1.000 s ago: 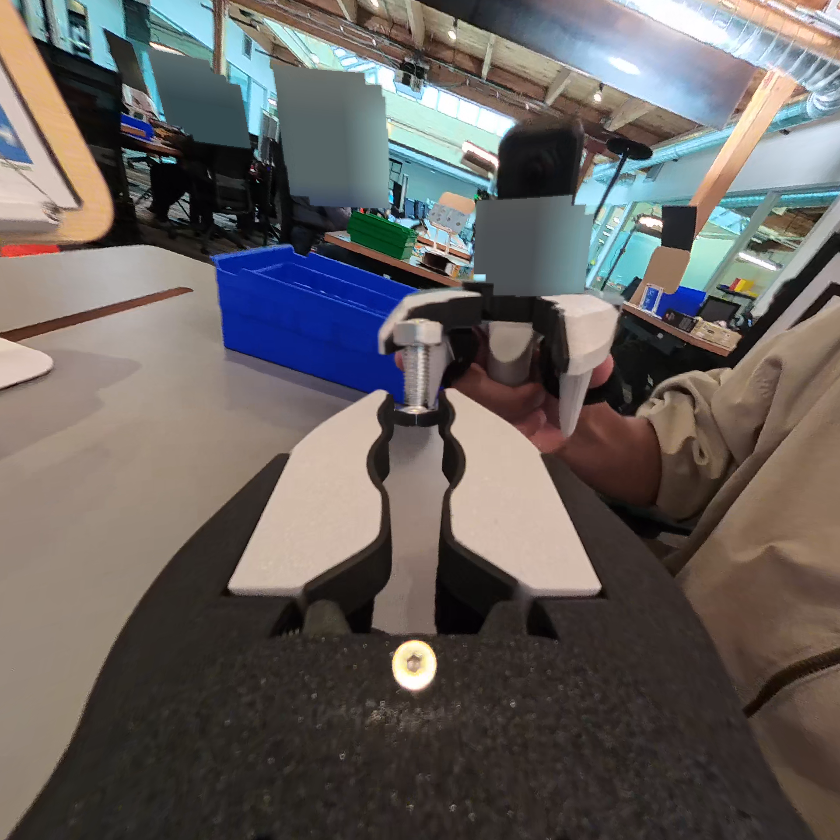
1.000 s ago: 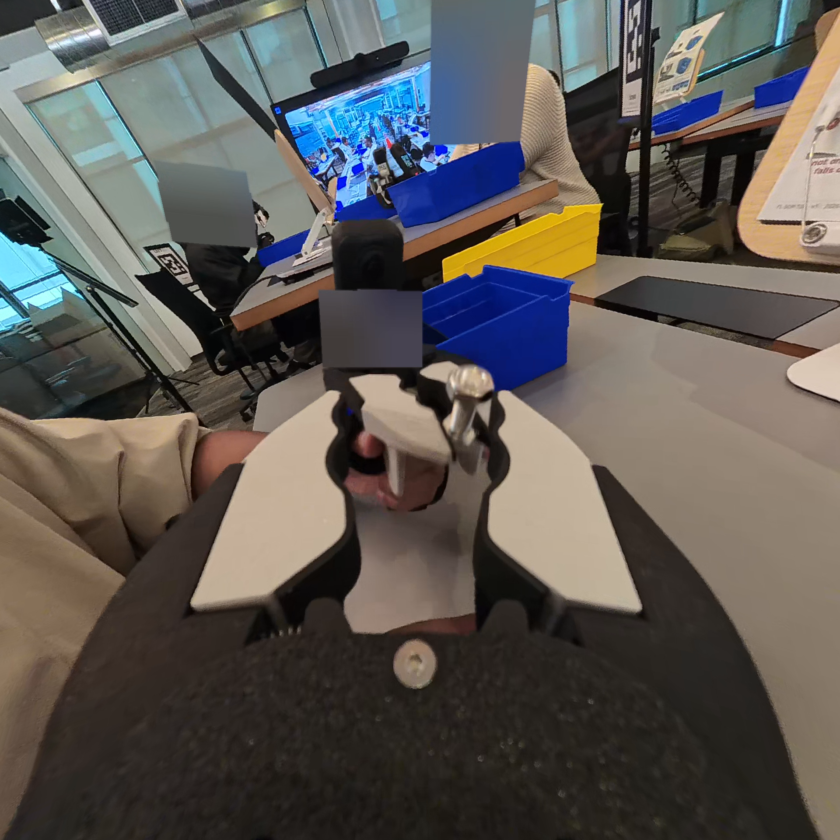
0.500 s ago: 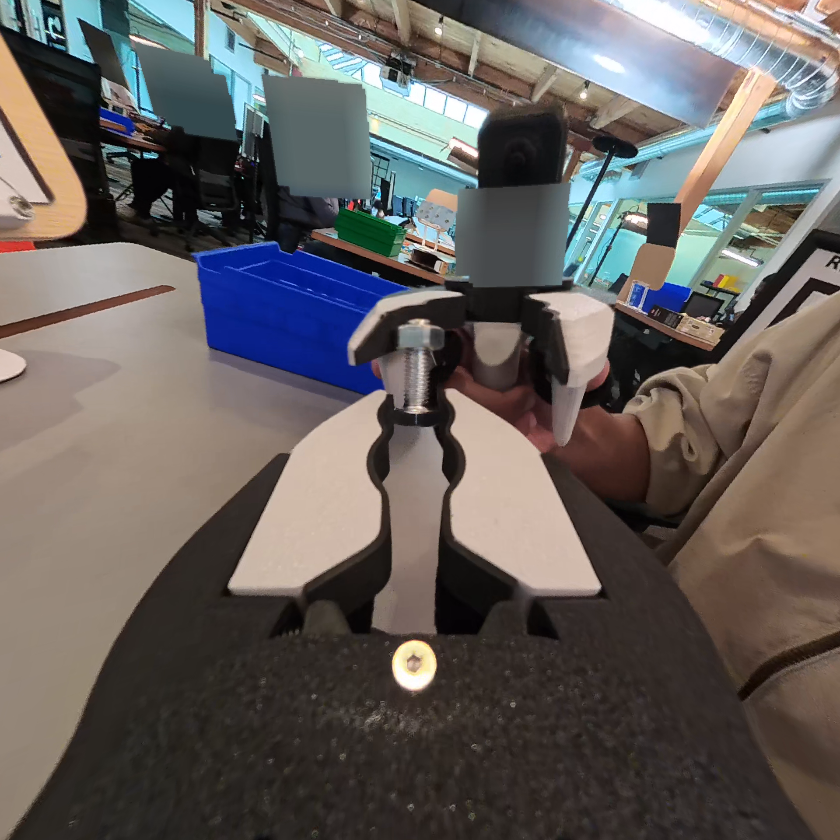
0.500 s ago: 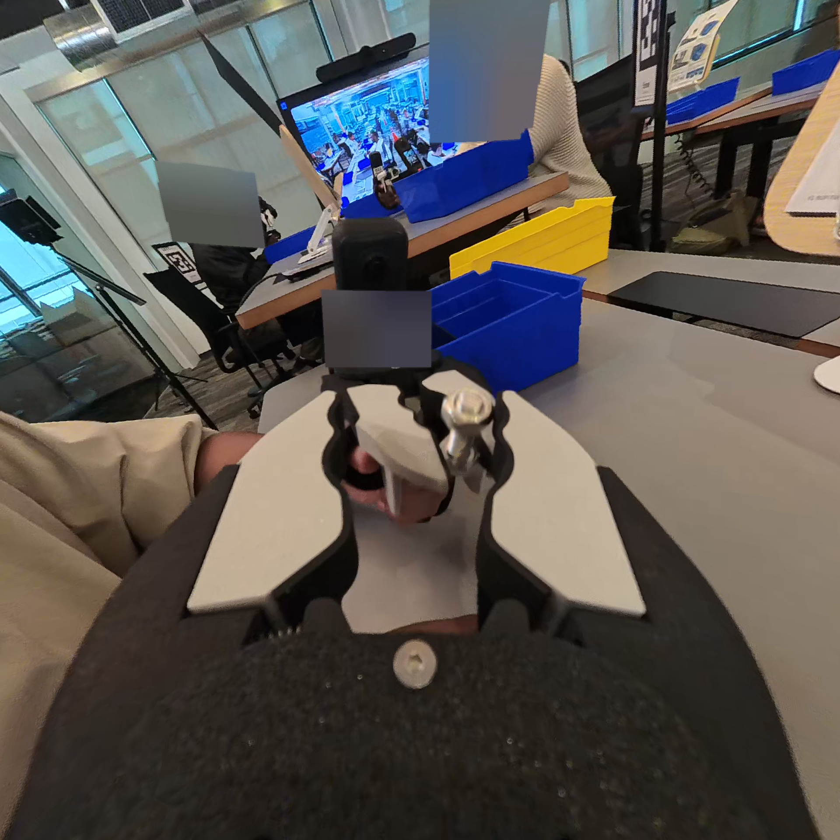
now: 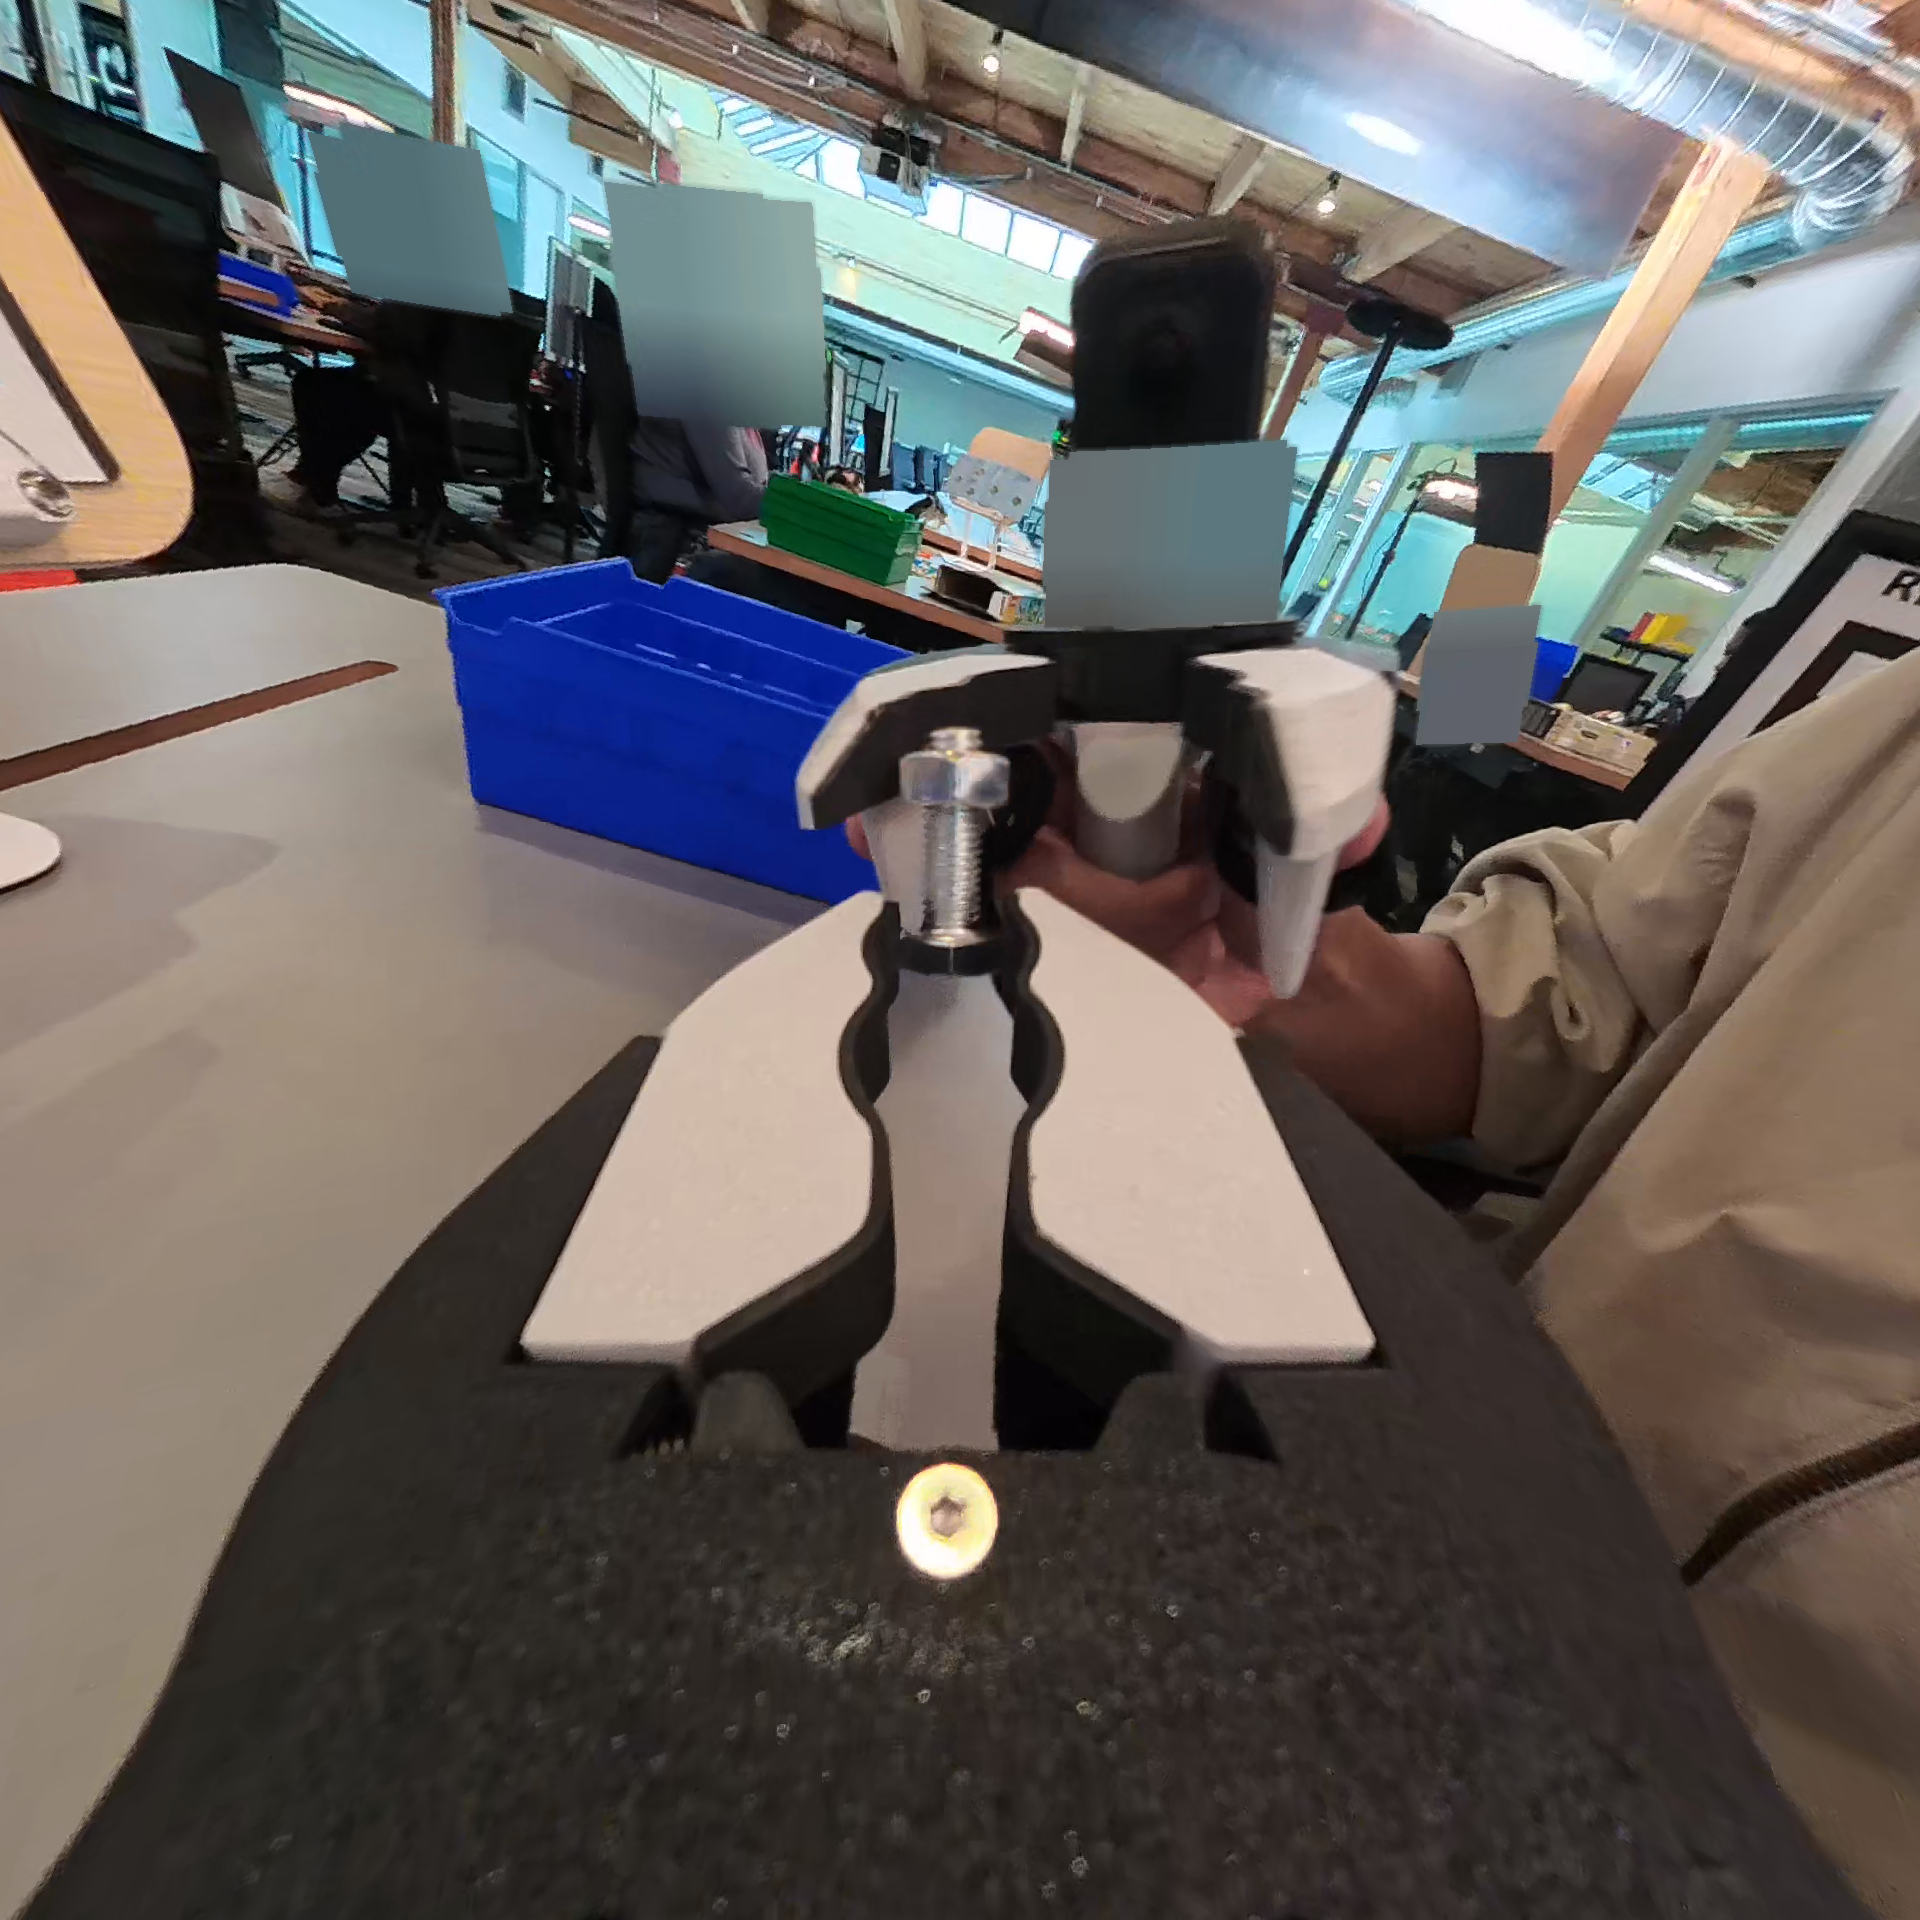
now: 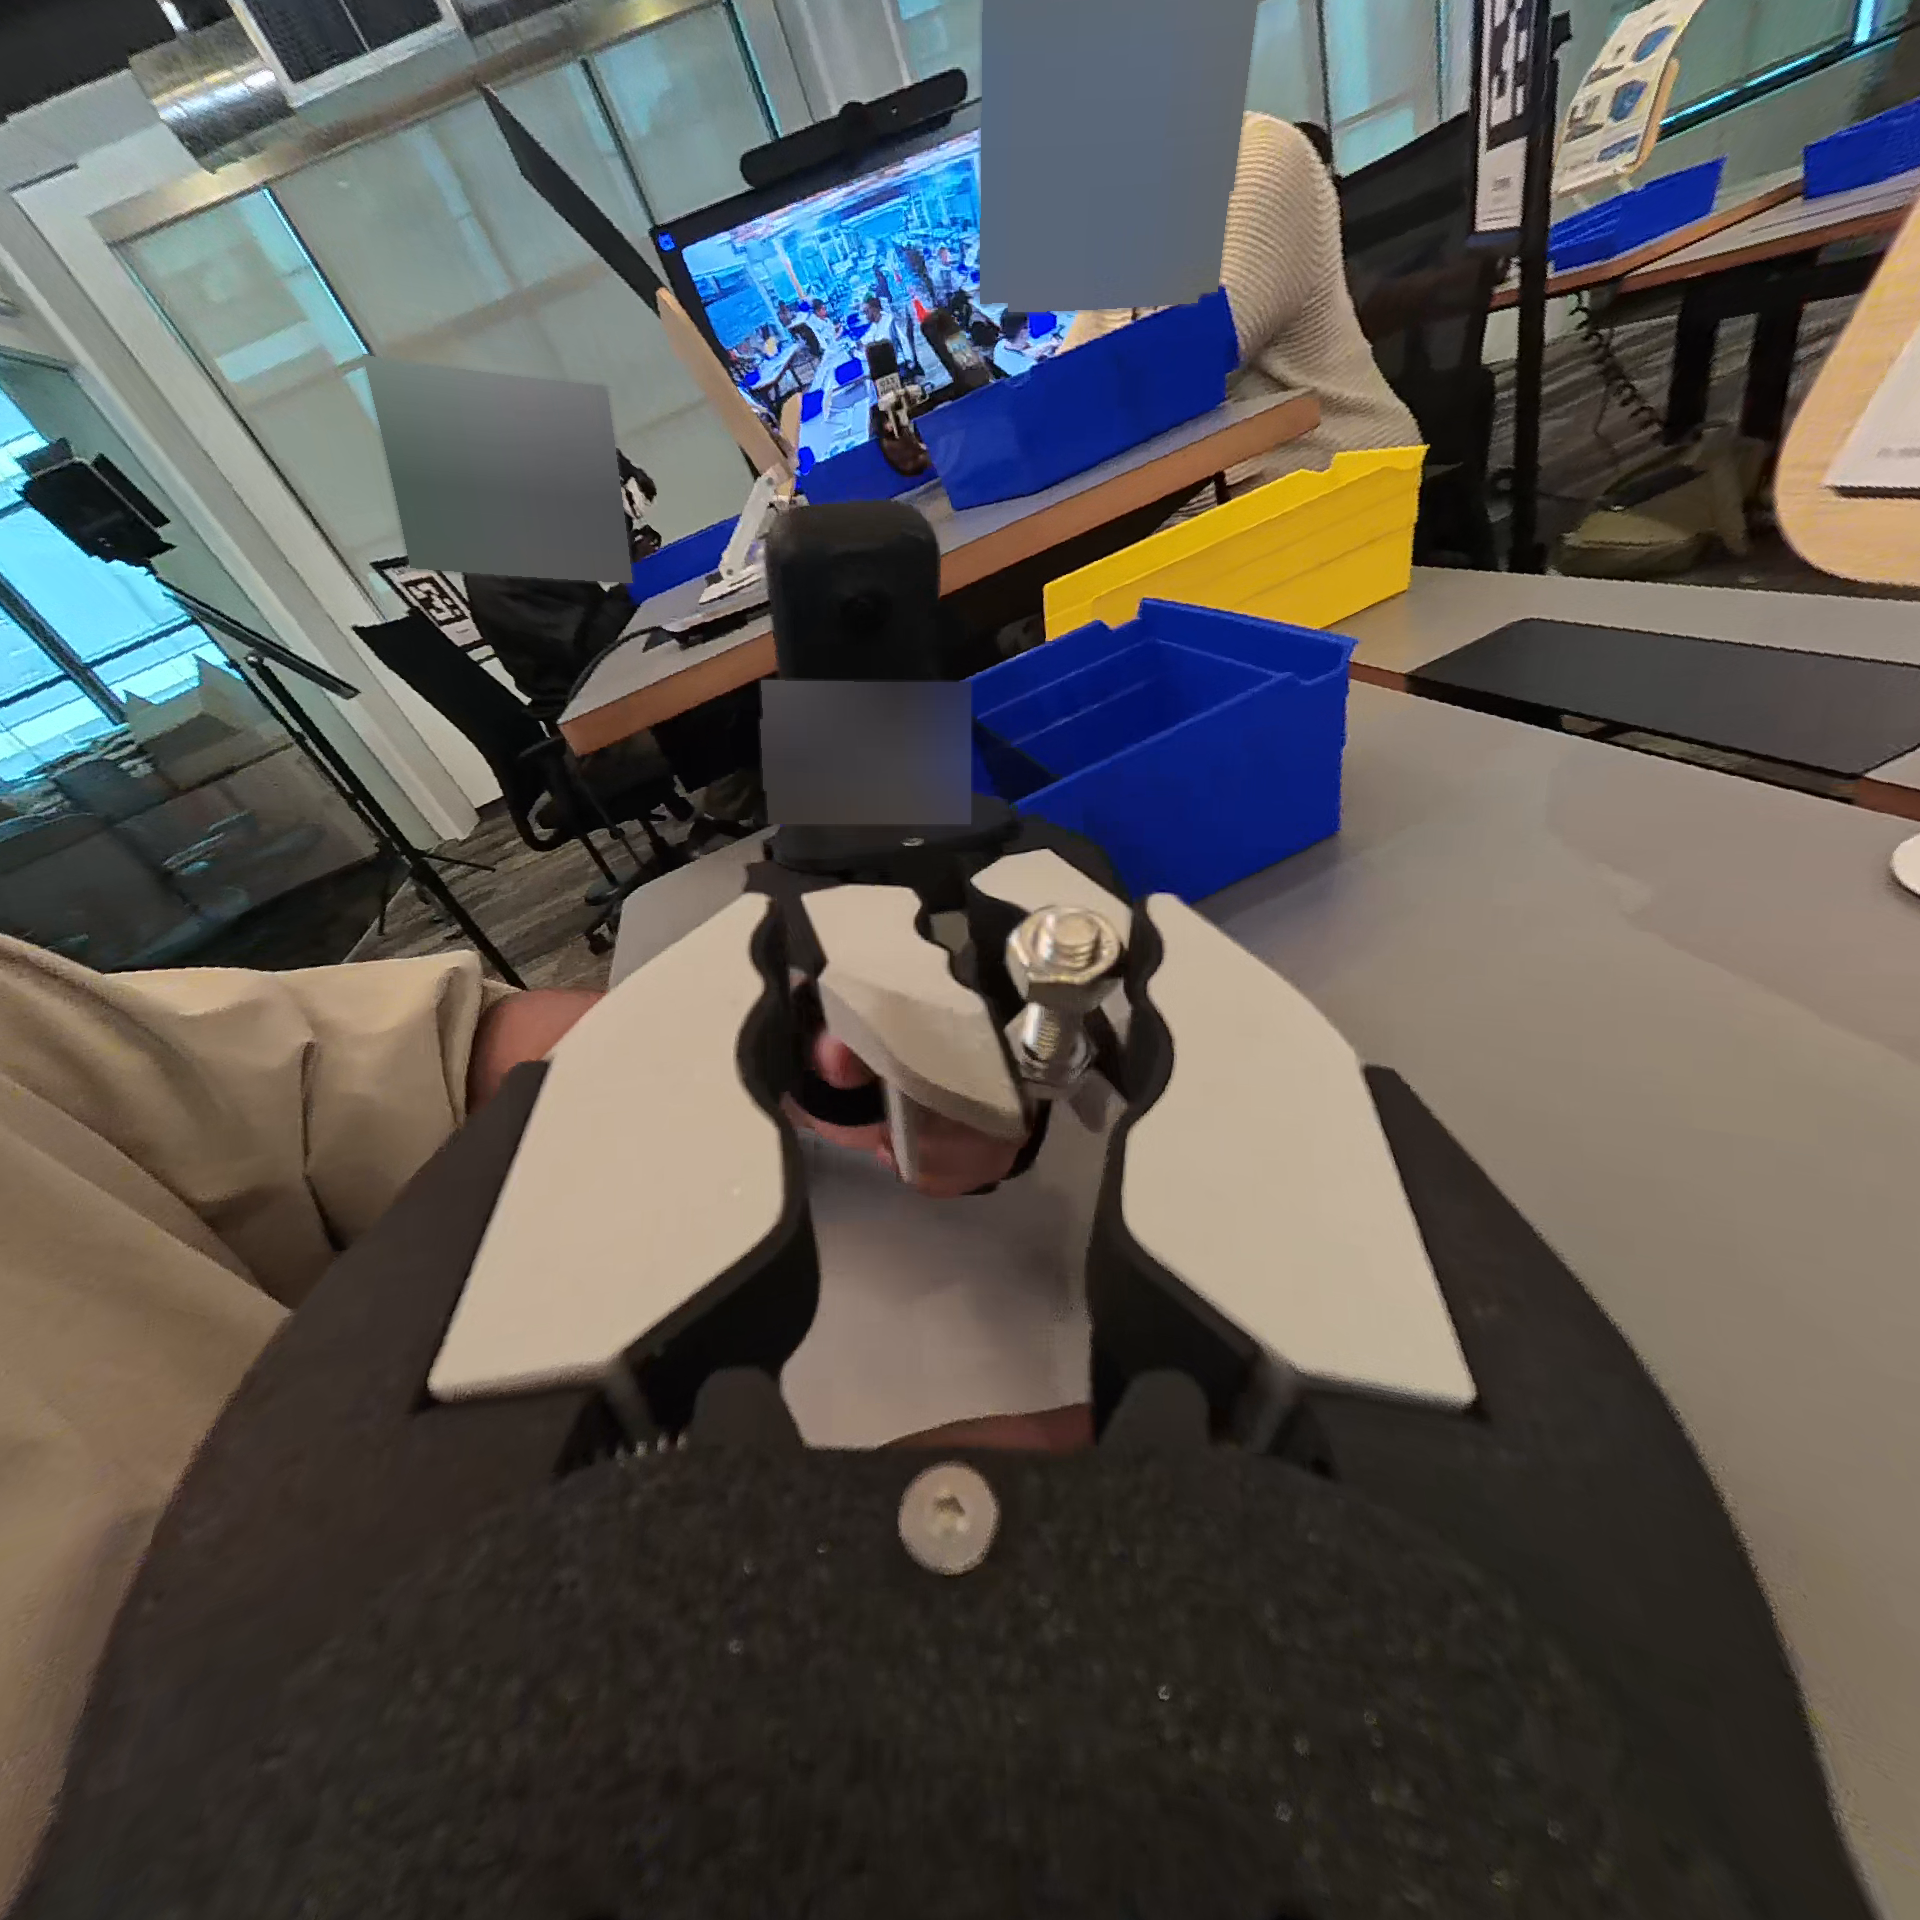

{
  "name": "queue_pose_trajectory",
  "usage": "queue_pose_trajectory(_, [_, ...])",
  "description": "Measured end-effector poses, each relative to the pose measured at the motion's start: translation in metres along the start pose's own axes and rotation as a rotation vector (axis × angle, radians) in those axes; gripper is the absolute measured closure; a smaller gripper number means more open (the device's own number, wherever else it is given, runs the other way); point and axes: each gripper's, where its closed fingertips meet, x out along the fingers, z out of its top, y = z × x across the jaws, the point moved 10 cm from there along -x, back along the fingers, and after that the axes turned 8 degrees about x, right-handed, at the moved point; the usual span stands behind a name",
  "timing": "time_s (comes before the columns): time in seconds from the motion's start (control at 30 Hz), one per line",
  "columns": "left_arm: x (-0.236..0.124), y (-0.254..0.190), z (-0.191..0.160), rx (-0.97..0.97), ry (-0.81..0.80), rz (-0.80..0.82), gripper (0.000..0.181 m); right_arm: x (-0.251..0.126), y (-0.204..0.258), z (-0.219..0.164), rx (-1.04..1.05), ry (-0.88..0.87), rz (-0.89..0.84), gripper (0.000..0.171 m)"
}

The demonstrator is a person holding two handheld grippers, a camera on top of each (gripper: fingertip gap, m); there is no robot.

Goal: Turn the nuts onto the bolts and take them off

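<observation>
1. My left gripper (image 5: 948,961) is clamped on the head of the bolt (image 5: 951,868), which stands upright above the counter (image 5: 260,1039), in front of the blue bin (image 5: 644,717).
2. The nut (image 5: 954,779) sits at the shank's top end — few threads look engaged.
3. My right gripper (image 6: 951,987) is apart around that nut — turning off-axis could drop it.
</observation>
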Motion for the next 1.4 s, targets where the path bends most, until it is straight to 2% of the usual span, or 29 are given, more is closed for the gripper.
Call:
queue_pose_trajectory(0.1, [-0.008, 0.008, 0.003, -0.004, -0.012, 0.038, 0.163, -0.004, 0.002, -0.002, -0.014, -0.011, -0.015, 0.105])
queue_pose_trajectory(0.13, [-0.012, 0.011, 0.005, -0.008, -0.012, 0.059, 0.163, -0.008, 0.003, -0.003, -0.013, -0.008, -0.004, 0.116])
queue_pose_trajectory(0.17, [-0.016, 0.015, 0.006, -0.011, -0.015, 0.086, 0.163, -0.012, 0.002, -0.004, -0.008, -0.010, -0.002, 0.115])
queue_pose_trajectory(0.4, [-0.016, 0.015, 0.006, -0.012, -0.022, 0.062, 0.163, -0.037, -0.013, -0.007, 0.028, -0.030, -0.083, 0.117])
queue_pose_trajectory(0.53, [-0.004, 0.006, -0.001, -0.028, -0.005, -0.028, 0.163, -0.022, -0.013, -0.002, 0.013, -0.005, -0.059, 0.116])
queue_pose_trajectory(0.63, [0.002, 0.002, -0.005, -0.025, 0.018, -0.044, 0.163, -0.008, -0.009, -0.005, 0.028, 0.009, -0.010, 0.117])
queue_pose_trajectory(0.7, [0.000, 0.006, -0.005, -0.019, 0.030, -0.008, 0.163, -0.005, -0.005, -0.007, 0.025, 0.008, -0.006, 0.109])
queue_pose_trajectory(0.73, [-0.003, 0.009, -0.003, -0.018, 0.027, 0.005, 0.163, -0.007, -0.004, -0.008, 0.013, 0.006, -0.022, 0.108])
queue_pose_trajectory(0.8, [-0.010, 0.015, 0.000, -0.015, 0.020, 0.057, 0.163, -0.015, -0.003, -0.009, -0.008, -0.008, -0.043, 0.117])
queue_pose_trajectory(1.03, [-0.011, 0.014, 0.002, 0.011, 0.033, 0.053, 0.163, -0.045, -0.015, -0.015, 0.025, -0.012, -0.119, 0.118])
queue_pose_trajectory(1.4, [-0.010, 0.014, 0.000, 0.060, 0.108, 0.056, 0.163, -0.057, -0.023, -0.011, -0.018, 0.018, -0.183, 0.123])
